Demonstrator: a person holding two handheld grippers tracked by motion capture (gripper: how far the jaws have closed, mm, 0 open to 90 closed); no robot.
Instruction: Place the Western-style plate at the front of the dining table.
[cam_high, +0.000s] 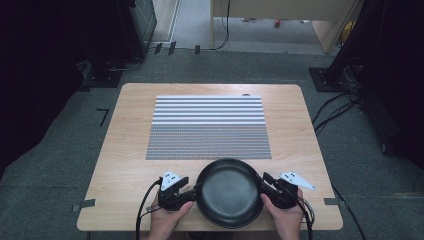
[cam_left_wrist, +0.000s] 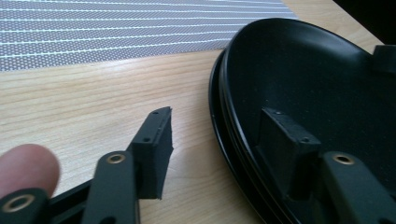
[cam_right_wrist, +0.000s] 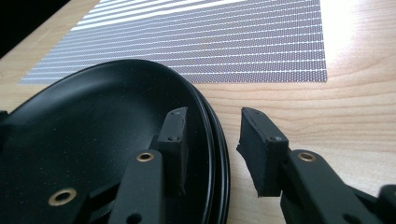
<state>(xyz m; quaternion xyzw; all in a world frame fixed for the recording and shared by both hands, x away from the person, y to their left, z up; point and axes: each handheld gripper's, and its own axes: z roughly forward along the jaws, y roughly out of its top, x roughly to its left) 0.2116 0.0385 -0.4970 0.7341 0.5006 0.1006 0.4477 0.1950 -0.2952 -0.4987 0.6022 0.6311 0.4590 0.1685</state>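
Both grippers, left gripper (cam_high: 192, 192) and right gripper (cam_high: 264, 184), are straddling the round black metal pan's (cam_high: 229, 192) rim, fingers part-open and not yet gripping; they should be squeezing evenly before lifting.

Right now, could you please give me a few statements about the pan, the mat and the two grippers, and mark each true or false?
1. The black pan sits at the table's near edge. True.
2. The pan rests on the striped mat. False: it lies on bare wood in front of the mat.
3. The left gripper straddles the pan's rim, one jaw inside. True.
4. The right gripper hangs over the mat. False: it straddles the pan's rim.
5. The pan holds food. False: it is empty.
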